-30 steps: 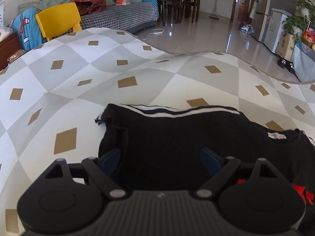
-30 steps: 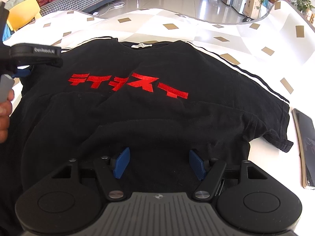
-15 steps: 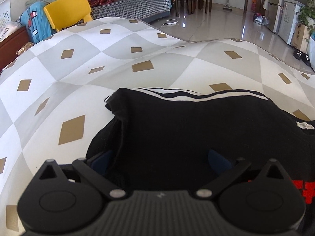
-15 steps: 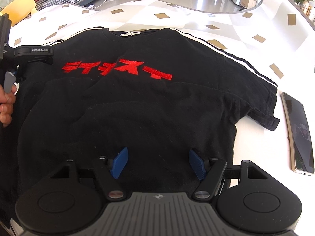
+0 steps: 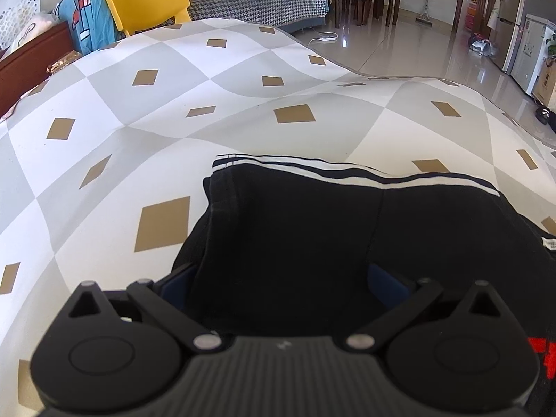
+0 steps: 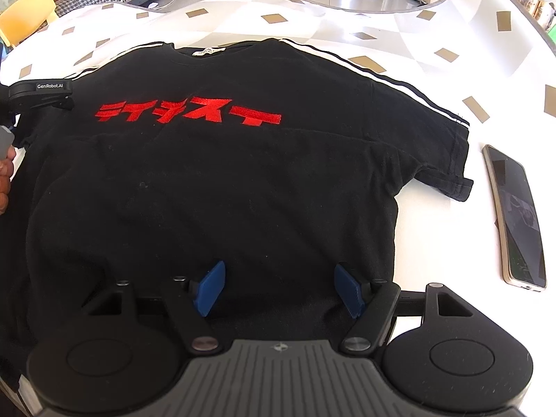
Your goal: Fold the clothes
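White lettering reading "GenRobot.AI" stands on the black body of the left tongs (image 6: 41, 94), seen in the right wrist view. Large red block characters (image 6: 187, 114) run across the chest of the black T-shirt (image 6: 243, 180); they look Japanese-styled. The small white neck label (image 6: 207, 52) is too small to read.

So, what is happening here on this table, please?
A person is folding a black T-shirt spread flat, front up, on the patterned table. The left gripper is at the shirt's left sleeve and the right gripper is over the lower hem; both have their jaws open, with nothing gripped yet. No fold is visible so far. A phone lies on the table, right of the shirt.
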`<control>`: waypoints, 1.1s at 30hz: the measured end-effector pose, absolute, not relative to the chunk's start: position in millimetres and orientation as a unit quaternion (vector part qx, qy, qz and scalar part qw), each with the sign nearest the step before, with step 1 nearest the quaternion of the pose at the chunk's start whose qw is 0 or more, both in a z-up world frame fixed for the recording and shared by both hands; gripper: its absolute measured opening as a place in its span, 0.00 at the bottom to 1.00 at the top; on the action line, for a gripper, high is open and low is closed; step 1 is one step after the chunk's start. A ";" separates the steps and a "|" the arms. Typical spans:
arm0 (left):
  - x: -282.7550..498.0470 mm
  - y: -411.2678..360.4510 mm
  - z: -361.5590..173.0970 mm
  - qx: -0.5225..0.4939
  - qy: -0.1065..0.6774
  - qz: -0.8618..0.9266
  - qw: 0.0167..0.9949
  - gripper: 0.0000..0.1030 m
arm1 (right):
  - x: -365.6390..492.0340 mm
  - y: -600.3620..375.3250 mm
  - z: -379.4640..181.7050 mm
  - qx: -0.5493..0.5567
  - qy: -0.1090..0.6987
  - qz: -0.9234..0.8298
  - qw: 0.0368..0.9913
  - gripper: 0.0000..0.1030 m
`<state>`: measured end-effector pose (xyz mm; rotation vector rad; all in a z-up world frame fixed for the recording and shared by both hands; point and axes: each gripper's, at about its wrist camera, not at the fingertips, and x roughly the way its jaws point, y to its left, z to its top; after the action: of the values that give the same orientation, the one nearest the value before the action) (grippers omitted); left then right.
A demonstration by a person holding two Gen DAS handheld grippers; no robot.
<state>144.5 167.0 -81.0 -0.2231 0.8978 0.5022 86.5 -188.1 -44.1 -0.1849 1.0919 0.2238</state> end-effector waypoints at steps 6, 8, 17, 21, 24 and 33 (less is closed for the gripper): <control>142.0 148.7 -75.1 -0.086 0.430 0.221 0.871 0.99 | 87.8 -185.9 -34.3 -0.066 0.501 0.119 0.855 0.63; 142.4 139.0 -74.1 -0.074 0.432 0.208 0.875 0.99 | 90.5 -183.1 -28.9 -0.060 0.487 0.124 0.863 0.63; 147.6 102.6 -77.2 -0.040 0.436 0.165 0.884 1.00 | 115.5 -181.4 -36.6 -0.052 0.465 0.097 0.879 0.63; 149.4 97.1 -80.8 -0.038 0.433 0.162 0.886 1.00 | 127.7 -182.3 -43.5 -0.048 0.460 0.080 0.883 0.63; 152.8 95.5 -81.5 -0.041 0.432 0.159 0.887 1.00 | 136.9 -183.1 -48.7 -0.046 0.456 0.067 0.886 0.63; 162.1 90.5 -84.0 -0.051 0.431 0.152 0.888 1.00 | 148.7 -176.1 -54.6 -0.051 0.437 0.048 0.897 0.63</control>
<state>162.1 90.5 -84.0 -0.1065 0.8949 0.3158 148.7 -176.1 -54.6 -0.1050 0.9055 0.0988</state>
